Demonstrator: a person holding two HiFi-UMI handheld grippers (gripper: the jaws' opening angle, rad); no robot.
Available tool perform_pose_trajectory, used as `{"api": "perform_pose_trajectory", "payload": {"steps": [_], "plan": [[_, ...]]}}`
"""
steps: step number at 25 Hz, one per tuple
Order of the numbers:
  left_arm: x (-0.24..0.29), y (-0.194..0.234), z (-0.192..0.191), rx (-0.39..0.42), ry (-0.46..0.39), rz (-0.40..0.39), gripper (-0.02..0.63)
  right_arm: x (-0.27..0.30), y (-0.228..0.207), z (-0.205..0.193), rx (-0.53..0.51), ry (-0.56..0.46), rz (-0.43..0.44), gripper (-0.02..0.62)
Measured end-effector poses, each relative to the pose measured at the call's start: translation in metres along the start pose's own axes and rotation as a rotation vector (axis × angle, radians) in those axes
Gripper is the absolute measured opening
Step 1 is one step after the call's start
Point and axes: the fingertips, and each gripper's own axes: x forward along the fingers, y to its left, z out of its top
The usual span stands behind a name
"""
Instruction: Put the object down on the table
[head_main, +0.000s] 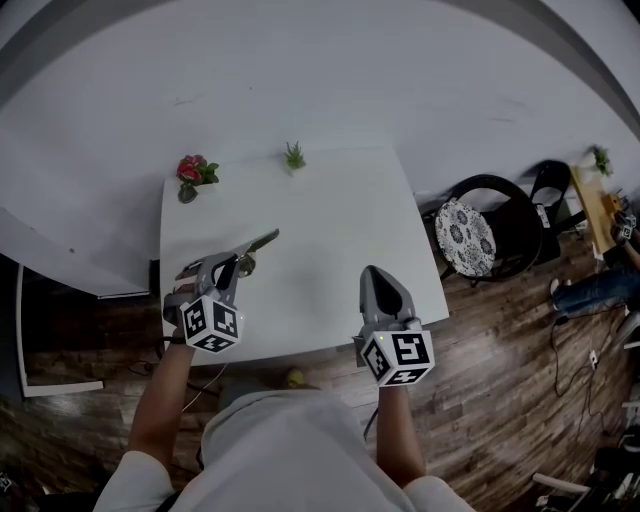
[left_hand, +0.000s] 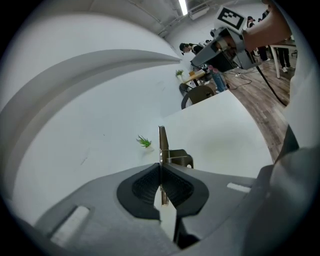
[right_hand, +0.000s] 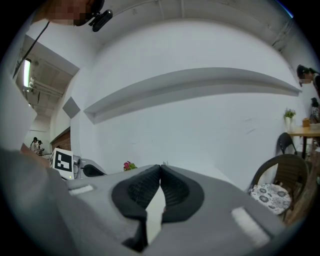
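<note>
left gripper view: left gripper (left_hand: 161, 170) clamped on thin flat grey metal tool (left_hand: 162, 141) over white table (left_hand: 220, 135); right gripper (right_hand: 160, 171) jaws together, empty.

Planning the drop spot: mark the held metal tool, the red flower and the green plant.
metal tool (left_hand: 162, 142), left gripper view, its upright blade.
red flower (head_main: 190, 169), head view, the red bloom.
green plant (head_main: 294, 156), head view, its leaves.

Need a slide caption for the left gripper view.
Left hand-held gripper shut on a thin metal tool over the white table, small green plant beyond.
</note>
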Motion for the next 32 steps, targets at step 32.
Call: {"api": "perform_pose_trajectory", "payload": {"steps": [32], "plan": [[0.084, -0.081, -0.074, 0.274, 0.258, -0.232, 0.015, -0.003, -0.03, -0.018, -0.008, 0.079, -0.053, 0.003]]}}
